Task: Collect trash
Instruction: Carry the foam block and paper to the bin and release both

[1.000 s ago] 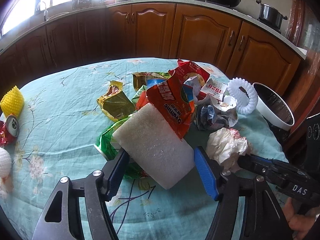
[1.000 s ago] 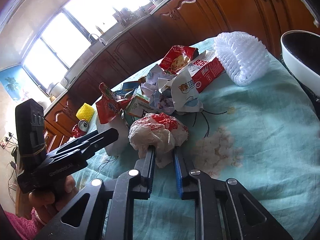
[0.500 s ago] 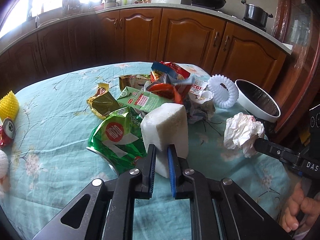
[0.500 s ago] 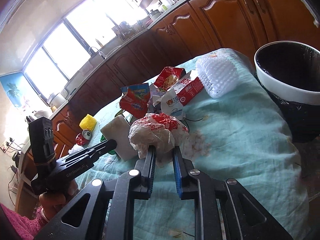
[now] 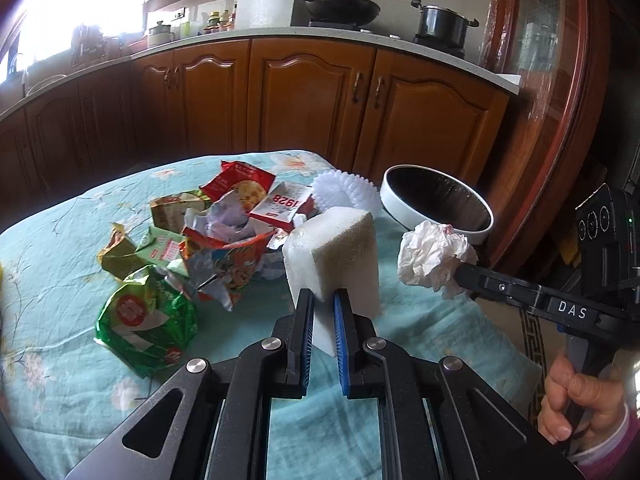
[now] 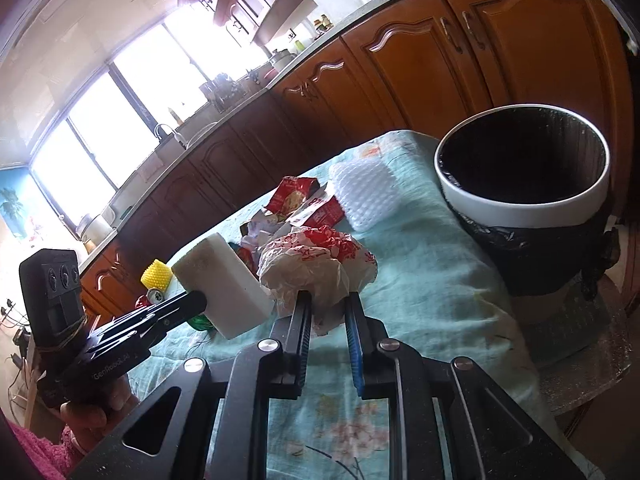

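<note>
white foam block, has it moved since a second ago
Yes. The white foam block, shut in the left gripper, has come up off the green wrapper and toward the trash bin.

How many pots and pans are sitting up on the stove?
2. A black pan with a long handle sits on the left burner, and a dark lidded pot sits to its right. The right side of the counter is cut off, so more could be hidden.
</note>
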Tool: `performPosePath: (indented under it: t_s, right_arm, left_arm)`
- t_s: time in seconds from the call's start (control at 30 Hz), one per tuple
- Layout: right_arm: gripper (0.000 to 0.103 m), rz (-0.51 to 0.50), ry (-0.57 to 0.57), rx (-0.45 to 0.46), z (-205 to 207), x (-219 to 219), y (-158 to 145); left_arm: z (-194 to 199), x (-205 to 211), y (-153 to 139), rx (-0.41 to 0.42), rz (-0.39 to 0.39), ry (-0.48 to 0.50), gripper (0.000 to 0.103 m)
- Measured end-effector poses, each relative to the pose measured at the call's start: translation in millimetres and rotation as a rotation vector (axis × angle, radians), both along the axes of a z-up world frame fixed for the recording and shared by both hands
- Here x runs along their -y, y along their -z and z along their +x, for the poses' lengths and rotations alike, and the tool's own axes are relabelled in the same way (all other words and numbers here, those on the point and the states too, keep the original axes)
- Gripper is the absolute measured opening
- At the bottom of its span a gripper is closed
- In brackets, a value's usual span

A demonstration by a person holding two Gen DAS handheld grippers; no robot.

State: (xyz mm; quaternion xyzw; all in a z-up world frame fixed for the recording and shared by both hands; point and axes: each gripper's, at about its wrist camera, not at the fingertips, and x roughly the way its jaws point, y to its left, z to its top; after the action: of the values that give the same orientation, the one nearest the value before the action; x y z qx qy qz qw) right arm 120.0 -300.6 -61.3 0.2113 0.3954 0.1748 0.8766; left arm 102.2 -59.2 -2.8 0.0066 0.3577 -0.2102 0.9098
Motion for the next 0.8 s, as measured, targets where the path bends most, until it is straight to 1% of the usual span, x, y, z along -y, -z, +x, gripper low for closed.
performPosePath:
  t_s: [0.27,0.43,0.67,0.8]
  right_arm:
    - [0.017,-0.048,0.076,0.007,3,40,-3]
    - [0.017,-0.092,0.116,0.021,6,60,-9]
    - [0.017,-0.171,0.186,0.025,27,97,-19]
    - [0.017,-0.224,0.212,0.023,39,110,-26]
  left_arm:
    - [33,37,3,-0.017,0.009,0.068,0.008]
    - [56,63,6,-0.014,0.026,0.096,0.009]
    - [94,102,5,-0.022,0.022,0.136,0.009]
    - [118,128,4,-0.022,0.031,0.168,0.009]
